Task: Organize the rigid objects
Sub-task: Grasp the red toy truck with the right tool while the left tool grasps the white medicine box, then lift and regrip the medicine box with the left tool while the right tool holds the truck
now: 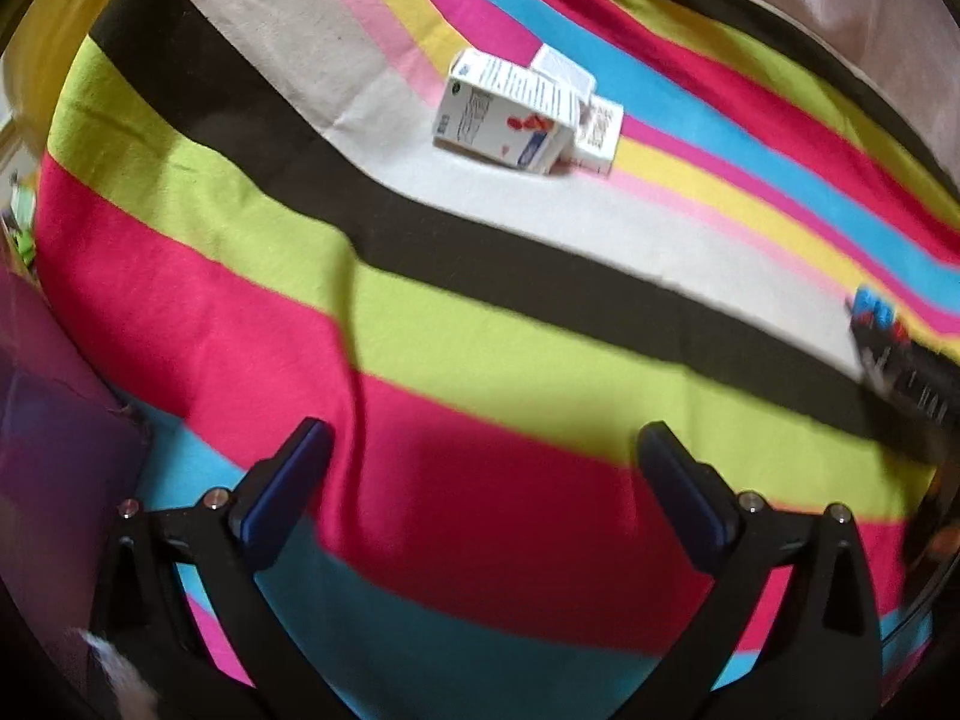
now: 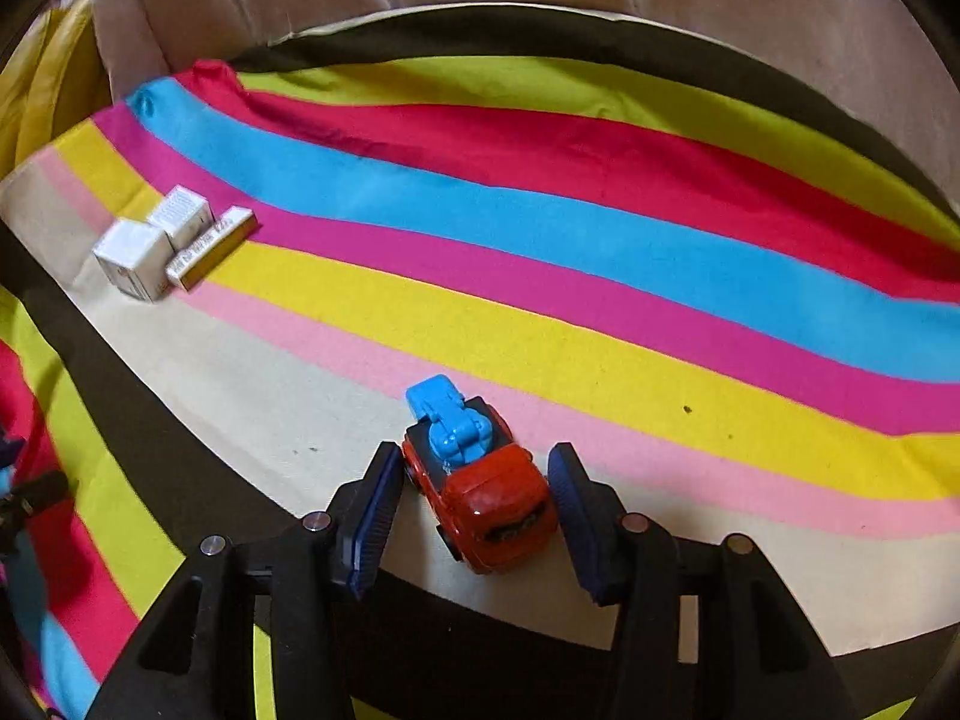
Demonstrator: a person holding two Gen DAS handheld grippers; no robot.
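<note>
Right claw [image 2: 475, 498] angled down, clamping toy truck [image 2: 480, 480]

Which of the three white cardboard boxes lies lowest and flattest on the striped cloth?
The thin white cardboard box with the yellow edge; the two cube-like white boxes beside it stand taller.
</note>
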